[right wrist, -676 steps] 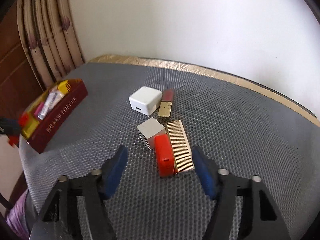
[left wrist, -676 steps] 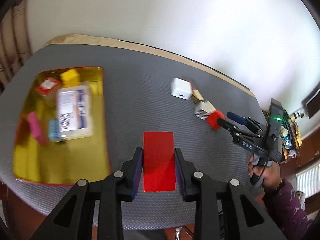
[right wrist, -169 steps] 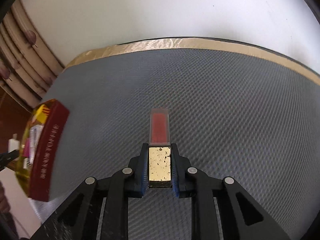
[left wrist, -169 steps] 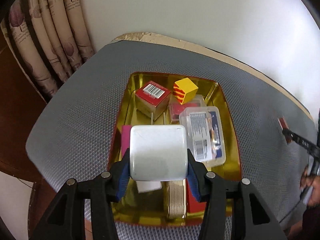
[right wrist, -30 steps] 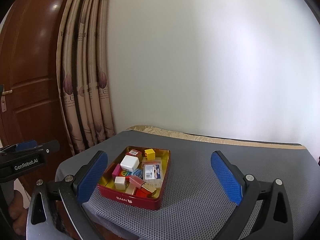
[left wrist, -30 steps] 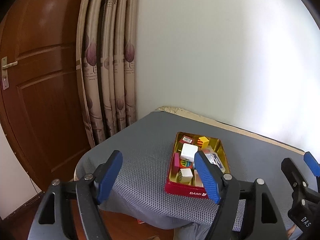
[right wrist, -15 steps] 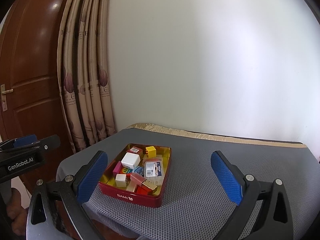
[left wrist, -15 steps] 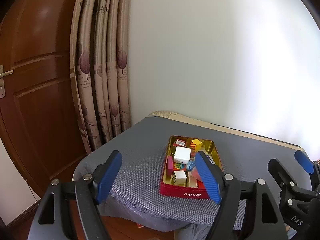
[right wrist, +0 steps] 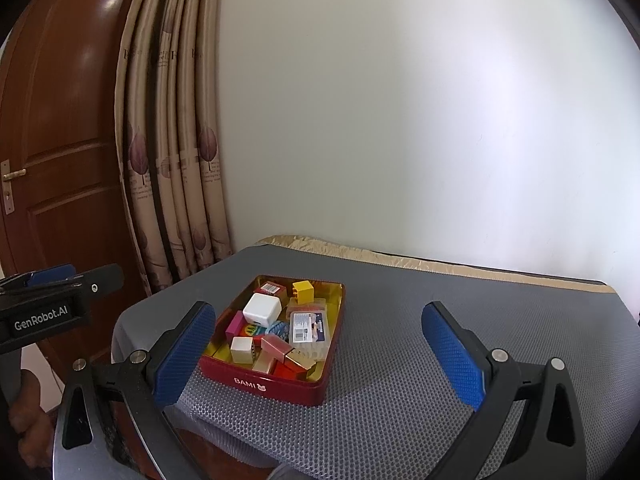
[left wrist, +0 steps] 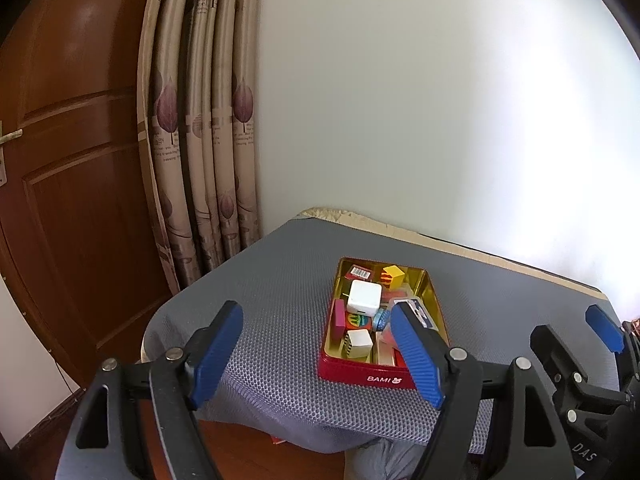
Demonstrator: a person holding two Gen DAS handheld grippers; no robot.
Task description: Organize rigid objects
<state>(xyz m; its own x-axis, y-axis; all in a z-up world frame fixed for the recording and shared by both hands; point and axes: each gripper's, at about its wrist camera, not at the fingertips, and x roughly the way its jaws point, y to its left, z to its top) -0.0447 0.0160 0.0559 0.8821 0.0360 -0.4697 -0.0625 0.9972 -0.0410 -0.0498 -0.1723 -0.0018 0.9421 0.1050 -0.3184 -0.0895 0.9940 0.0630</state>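
A red tin with a gold inside (left wrist: pixel 366 378) (right wrist: pixel 262 384) stands on the grey mat near the table's front left. It holds several small items: a white cube charger (left wrist: pixel 363 296) (right wrist: pixel 261 309), a yellow block (left wrist: pixel 393 275) (right wrist: pixel 303 291), a clear labelled box (right wrist: pixel 310 330), a barcode box (left wrist: pixel 360 271), a gold-and-pink case (right wrist: pixel 289 354). My left gripper (left wrist: pixel 316 354) is open and empty, held back from the table. My right gripper (right wrist: pixel 320 350) is open too, wide, with nothing between its fingers, well short of the tin.
The grey mesh mat (right wrist: pixel 420 364) covers a table against a white wall. Curtains (left wrist: pixel 204 128) and a brown door (left wrist: pixel 60 184) stand to the left. The other gripper shows at each view's edge (left wrist: pixel 580 364) (right wrist: pixel 52 304), with a hand (right wrist: pixel 24 408) below.
Both grippers stay open and empty. The views have shifted slightly, and the tin sits a little further left and lower in the left wrist view.
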